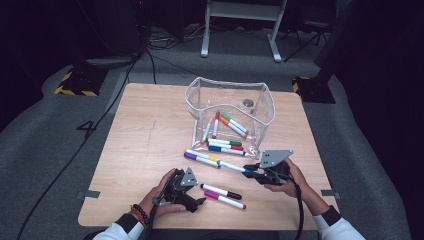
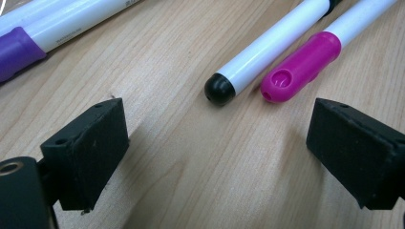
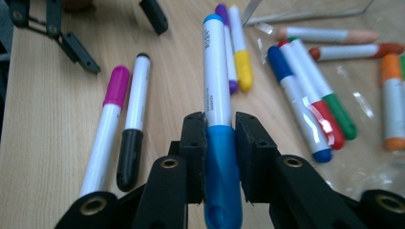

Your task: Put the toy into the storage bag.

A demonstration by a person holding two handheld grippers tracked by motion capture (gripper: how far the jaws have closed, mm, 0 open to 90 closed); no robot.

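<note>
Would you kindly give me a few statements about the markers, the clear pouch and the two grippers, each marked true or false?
1. The right gripper is shut on the light-blue-capped white marker. True.
2. The left gripper grips the magenta-capped white marker. False: its jaws stand open, and that marker lies on the light wooden table just ahead of them.
3. The black-capped white marker lies beside the magenta-capped one on the table. True.
4. The clear plastic pouch holds nothing. False: several markers lie inside it, among them an orange-capped white marker.
5. The purple-capped white marker lies inside the pouch. False: it lies on the table in front of the pouch.
</note>
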